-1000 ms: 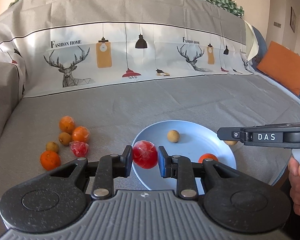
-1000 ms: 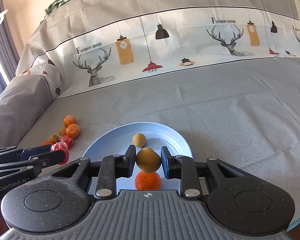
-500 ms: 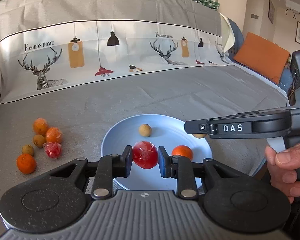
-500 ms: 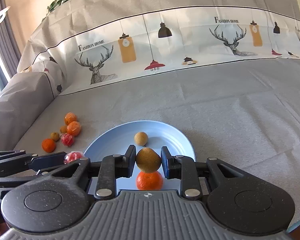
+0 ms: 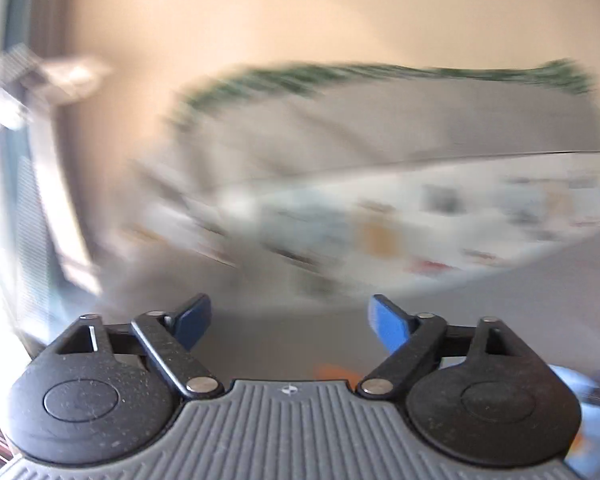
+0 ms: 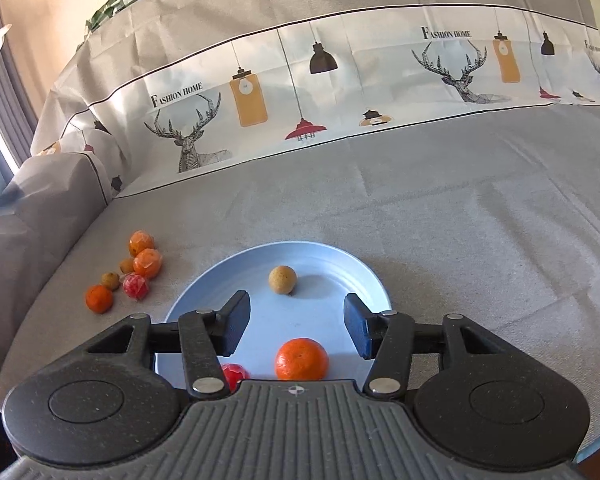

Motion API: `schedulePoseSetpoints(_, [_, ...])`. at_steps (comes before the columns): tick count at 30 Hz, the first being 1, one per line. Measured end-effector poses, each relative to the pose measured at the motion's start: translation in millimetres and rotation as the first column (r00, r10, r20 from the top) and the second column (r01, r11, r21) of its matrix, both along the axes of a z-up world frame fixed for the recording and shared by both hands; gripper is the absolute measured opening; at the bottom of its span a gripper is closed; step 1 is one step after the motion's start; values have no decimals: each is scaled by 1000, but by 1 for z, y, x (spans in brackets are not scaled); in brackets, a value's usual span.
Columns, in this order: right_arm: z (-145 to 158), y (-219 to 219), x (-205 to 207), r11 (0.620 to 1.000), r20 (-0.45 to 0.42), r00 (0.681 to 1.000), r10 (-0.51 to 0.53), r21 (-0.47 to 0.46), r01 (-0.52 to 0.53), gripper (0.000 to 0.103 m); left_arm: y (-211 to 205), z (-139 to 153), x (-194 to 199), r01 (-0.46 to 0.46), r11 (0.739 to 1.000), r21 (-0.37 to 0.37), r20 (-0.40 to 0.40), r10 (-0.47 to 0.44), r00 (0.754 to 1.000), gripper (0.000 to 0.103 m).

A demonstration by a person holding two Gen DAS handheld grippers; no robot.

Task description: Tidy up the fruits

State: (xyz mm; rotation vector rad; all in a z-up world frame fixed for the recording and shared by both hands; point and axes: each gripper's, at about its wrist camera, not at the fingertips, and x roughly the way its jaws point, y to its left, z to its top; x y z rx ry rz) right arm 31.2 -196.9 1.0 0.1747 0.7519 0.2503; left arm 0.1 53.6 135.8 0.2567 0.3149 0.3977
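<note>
Now my right gripper [image 6: 296, 326] has its fingers [image 6: 236, 326] opening over the round pale blue plate [image 6: 340, 264], nothing between them. A dimpled orange mandarin [image 6: 301, 359] lies just beneath the gap at six o'clock; a small tan round fruit [image 6: 283, 279] sits at twelve. The loose heap of orange, tan and red fruits [image 6: 136, 266] waits off the plate at ten o'clock, likely nearer my left hand. My left gripper [image 5: 290, 322] is opening too, empty, its view blurred. Everything rests on a grey-covered sofa seat [image 6: 480, 220].
</note>
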Motion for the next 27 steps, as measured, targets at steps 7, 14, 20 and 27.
schedulePoseSetpoints(7, [1,5,1,1000,2,1000,27,13,-27,54,95,40,49,-270,957,103,-18,274,962,96])
schedulePoseSetpoints(14, [2,4,1,999,2,999,41,8,-41,54,142,10,61,-390,921,22,-228,384,895,96])
schedulePoseSetpoints(20, [0,8,3,999,-3,999,48,11,-48,54,74,22,18,-280,957,71,-11,281,960,100])
schedulePoseSetpoints(27, [1,15,-1,997,4,997,78,-16,-78,54,-5,-43,23,106,994,18,-60,-105,993,98])
